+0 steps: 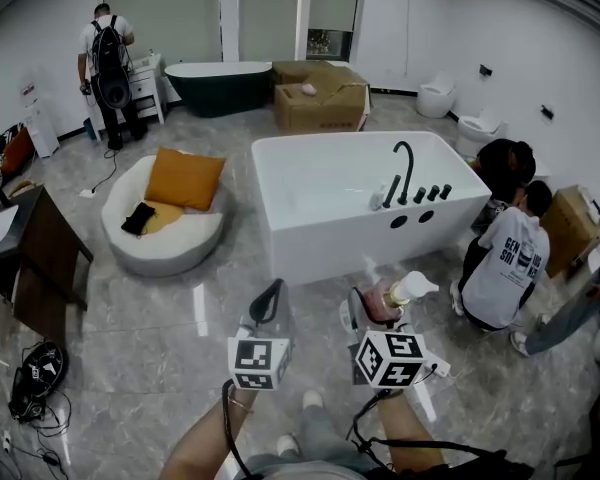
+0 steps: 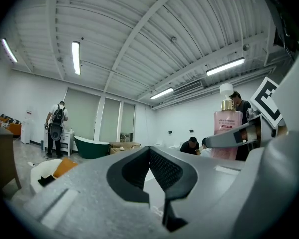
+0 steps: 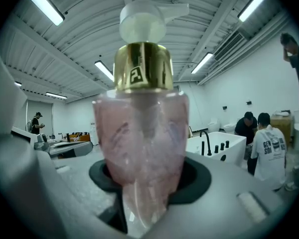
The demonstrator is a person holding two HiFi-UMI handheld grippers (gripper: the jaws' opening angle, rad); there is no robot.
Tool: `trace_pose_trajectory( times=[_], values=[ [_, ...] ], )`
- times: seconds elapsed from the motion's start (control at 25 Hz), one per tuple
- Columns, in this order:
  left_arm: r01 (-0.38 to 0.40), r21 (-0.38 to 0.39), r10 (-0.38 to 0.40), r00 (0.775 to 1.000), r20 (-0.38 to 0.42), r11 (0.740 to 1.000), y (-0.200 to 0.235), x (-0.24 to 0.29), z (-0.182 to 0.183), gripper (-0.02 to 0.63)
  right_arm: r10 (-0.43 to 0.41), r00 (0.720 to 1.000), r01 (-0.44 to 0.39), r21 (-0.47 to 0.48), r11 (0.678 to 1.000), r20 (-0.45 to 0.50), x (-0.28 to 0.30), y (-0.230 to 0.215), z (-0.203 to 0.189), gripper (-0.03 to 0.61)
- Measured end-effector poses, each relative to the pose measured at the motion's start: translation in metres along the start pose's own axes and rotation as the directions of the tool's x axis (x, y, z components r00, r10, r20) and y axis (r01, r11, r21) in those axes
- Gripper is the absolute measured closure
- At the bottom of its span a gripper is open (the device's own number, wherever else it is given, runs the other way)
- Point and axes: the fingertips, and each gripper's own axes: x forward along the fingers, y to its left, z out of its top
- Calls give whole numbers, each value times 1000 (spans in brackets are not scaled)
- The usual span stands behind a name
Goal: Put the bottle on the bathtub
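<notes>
A pink pump bottle (image 3: 142, 148) with a gold collar and a white pump head stands upright between the jaws of my right gripper (image 3: 144, 183), which is shut on it. In the head view the bottle (image 1: 390, 296) and right gripper (image 1: 375, 310) are held over the floor in front of the white bathtub (image 1: 310, 148). A black faucet (image 1: 405, 173) stands on the tub's right rim. My left gripper (image 1: 269, 303) is just left of the bottle, and its dark pads meet at the tips (image 2: 150, 153) with nothing between them. The bottle (image 2: 228, 133) also shows at the right of the left gripper view.
Two people (image 1: 505, 253) crouch at the tub's right end. A round white sofa (image 1: 165, 243) with an orange cushion sits to the left. Behind are a dark green tub (image 1: 215, 83), cardboard boxes (image 1: 320, 98) and a standing person (image 1: 108, 63). A dark desk (image 1: 30, 253) and cables (image 1: 35, 378) are at the left.
</notes>
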Motion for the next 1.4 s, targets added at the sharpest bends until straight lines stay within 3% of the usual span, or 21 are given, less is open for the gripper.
trace_pose_trajectory(
  times=[0.6,0.76,1.4],
  values=[
    [-27,33,27,1000,-10,999,12,141,7,606,39,999,-39,4,999,15,123,-66,43,364],
    [-26,33,26,999,20,999,9,176,17,606,53,999,-53,-4,999,11,151,-83,51,364],
    [-74,13,73,997,14,997,31,272,2,606,85,996,-85,-3,996,-9,247,-132,68,364]
  ],
)
